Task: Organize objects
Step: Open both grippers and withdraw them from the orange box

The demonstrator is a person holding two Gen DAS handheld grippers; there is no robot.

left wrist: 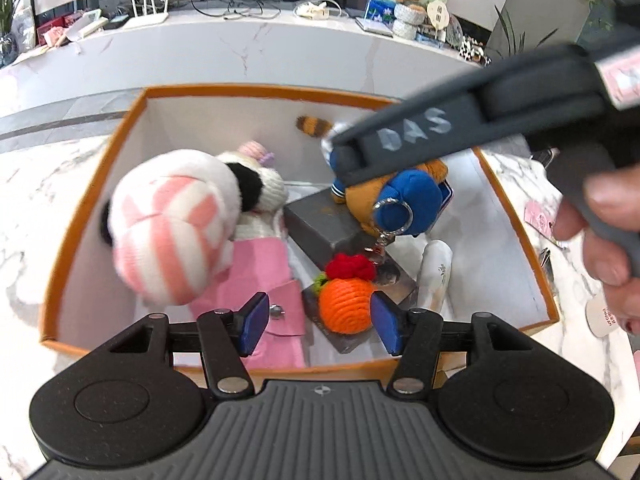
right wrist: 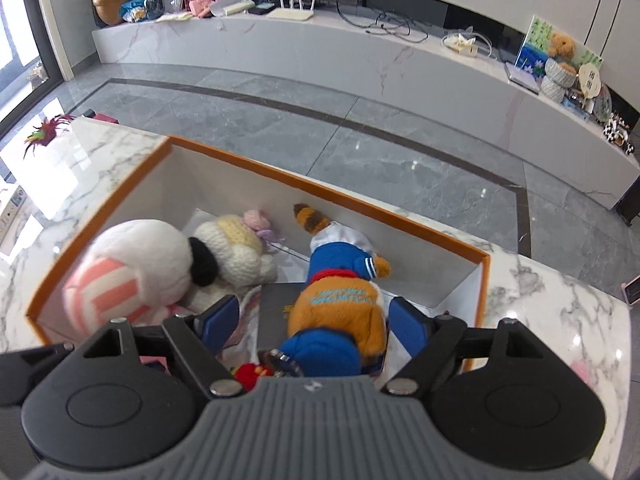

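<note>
Both wrist views look down into one orange-rimmed box with white inner walls, standing on a marble tabletop.

Hidden or unclear: the pink-and-white striped plush is motion-blurred in both views, and whether it rests on anything cannot be told. The left gripper covers the near edge of the orange yarn ball. In the left view the right gripper's arm crosses the upper body of the brown plush in blue clothes, and its fingertips are not resolved there. A white bottle-like object is partly cut off by the box contents.

Count: four soft toys (striped plush, cream knitted doll, brown plush, yarn ball with a red knitted top), one dark grey rectangular case, one pink pouch, one metal key ring.

Orientation: the brown plush lies inside the box on the grey case, long axis running away from the right camera, striped tail toward the far wall, blue cap nearest the lens.

Tools: the left gripper's blue pads stand wide apart, flanking the yarn ball without touching it. The right gripper is likewise spread wide, its pads either side of the brown plush, contact not evident.
</note>
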